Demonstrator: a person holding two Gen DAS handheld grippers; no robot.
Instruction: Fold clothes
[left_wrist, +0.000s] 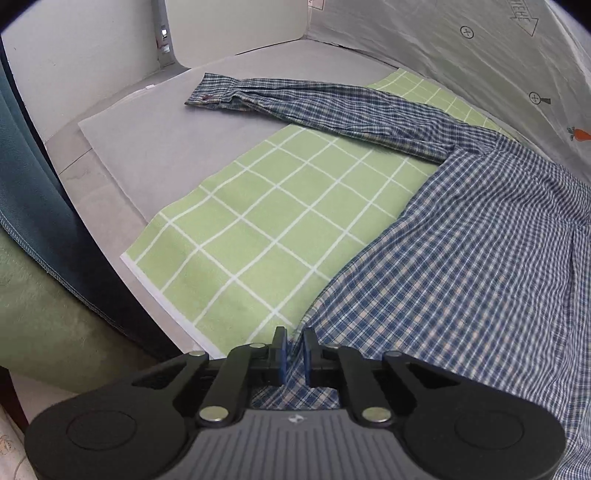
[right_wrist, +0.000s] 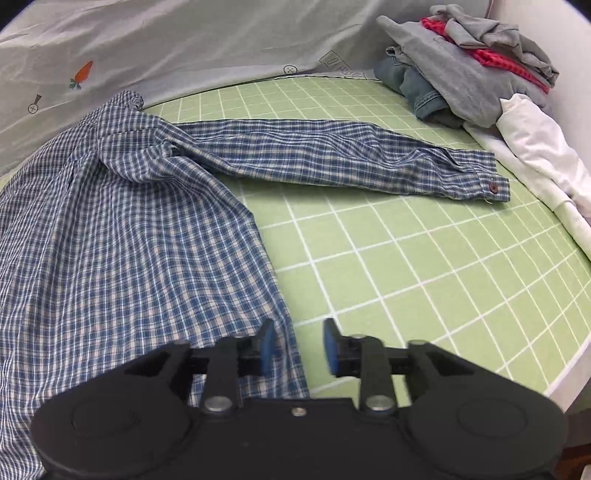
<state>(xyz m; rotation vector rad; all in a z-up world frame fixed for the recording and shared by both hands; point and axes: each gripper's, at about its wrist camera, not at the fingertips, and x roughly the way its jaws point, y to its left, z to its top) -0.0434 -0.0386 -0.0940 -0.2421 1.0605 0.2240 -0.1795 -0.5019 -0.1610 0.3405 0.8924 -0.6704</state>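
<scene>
left wrist view had the left gripper (left_wrist: 294, 349) pinched on the plaid shirt (left_wrist: 461, 258) hem. the right gripper (right_wrist: 299, 345) gaped, hem corner between its jaws, ungripped; it needed clamping before any lift.

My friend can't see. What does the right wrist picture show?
A blue checked shirt lies spread on a green grid cloth, one sleeve stretched out flat. The open right tongs sit at the shirt's bottom corner, its edge between their fingers. A pile of clothes sits at the far right.
</scene>
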